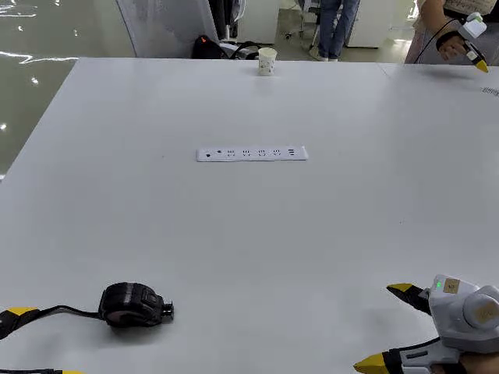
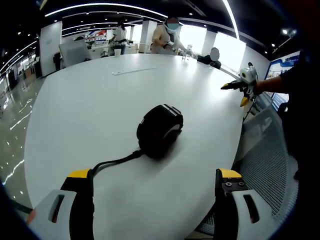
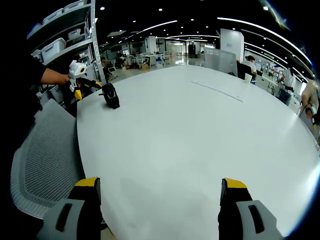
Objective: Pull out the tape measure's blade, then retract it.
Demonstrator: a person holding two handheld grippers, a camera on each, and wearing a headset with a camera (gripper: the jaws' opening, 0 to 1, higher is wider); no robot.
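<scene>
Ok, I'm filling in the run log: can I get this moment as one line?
tape measure: lying on table, blade in | left gripper: open, tape measure just ahead | right gripper: open, well clear

Bright, even overhead light. Ceiling strip lights (image 2: 231, 15) smear into curved streaks in both gripper views, where the fisheye bows the surface (image 3: 190, 140) edge into an arc. White glare on the glossy floor (image 1: 31, 47). Faint soft shadow beneath the tape measure (image 1: 131, 304). Windows (image 2: 220, 47) blown out. Mid-frame sharp.
</scene>
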